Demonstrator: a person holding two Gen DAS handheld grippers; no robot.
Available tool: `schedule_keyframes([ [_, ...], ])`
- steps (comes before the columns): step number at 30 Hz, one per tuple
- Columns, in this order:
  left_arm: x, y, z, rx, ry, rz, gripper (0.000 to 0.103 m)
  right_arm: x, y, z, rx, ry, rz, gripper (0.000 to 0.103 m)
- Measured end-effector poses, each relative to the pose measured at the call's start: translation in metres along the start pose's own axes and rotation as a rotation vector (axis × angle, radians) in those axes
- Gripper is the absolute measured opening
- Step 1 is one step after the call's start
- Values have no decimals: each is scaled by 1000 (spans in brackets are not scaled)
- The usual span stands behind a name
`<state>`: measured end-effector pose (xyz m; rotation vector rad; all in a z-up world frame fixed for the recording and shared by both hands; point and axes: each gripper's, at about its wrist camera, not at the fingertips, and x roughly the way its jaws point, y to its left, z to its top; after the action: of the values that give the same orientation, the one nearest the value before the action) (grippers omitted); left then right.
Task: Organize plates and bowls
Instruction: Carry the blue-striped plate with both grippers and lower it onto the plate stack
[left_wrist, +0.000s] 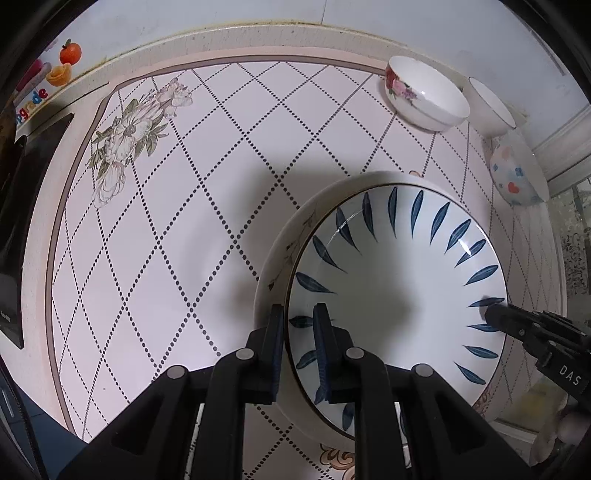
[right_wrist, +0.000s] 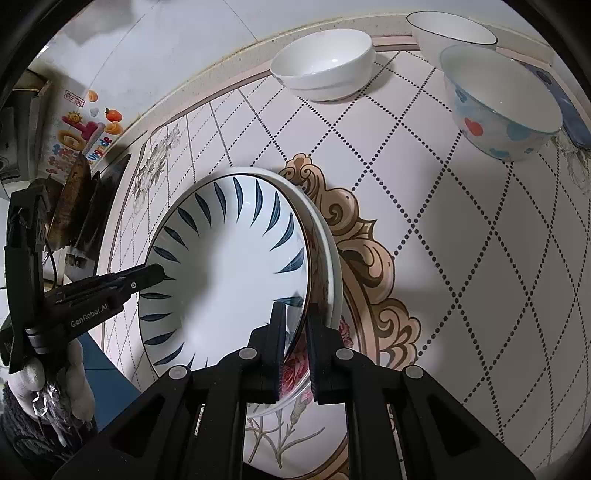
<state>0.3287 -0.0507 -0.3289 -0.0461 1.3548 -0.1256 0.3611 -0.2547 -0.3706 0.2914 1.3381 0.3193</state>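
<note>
A white plate with blue leaf marks (left_wrist: 399, 280) (right_wrist: 229, 273) sits on top of a larger rose-patterned plate (left_wrist: 273, 258) (right_wrist: 325, 236). My left gripper (left_wrist: 298, 321) is shut on the blue-leaf plate's left rim. My right gripper (right_wrist: 295, 314) is shut on its opposite rim; its fingers (left_wrist: 496, 315) show in the left wrist view. Three bowls stand at the table's far side: a rose-printed white bowl (left_wrist: 424, 94) (right_wrist: 325, 66), a plain white bowl (left_wrist: 489, 107) (right_wrist: 452, 33), and a bowl with blue and red spots (left_wrist: 515, 177) (right_wrist: 498, 99).
The table (left_wrist: 207, 206) has a pink cloth with dotted diamond lines and flower prints. A wall with fruit stickers (left_wrist: 61, 66) runs behind it. Dark items (right_wrist: 85, 206) stand at the table's left edge.
</note>
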Motion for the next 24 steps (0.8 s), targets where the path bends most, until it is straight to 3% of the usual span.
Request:
schedule_keyframes([
  [15,-4,3,-3,-57,40,10,15,5,3,5,18,53,-20,15],
  [24,-63,-3,-18,-90,-17,25,14,-12,9,-1,14,88,-23,17],
])
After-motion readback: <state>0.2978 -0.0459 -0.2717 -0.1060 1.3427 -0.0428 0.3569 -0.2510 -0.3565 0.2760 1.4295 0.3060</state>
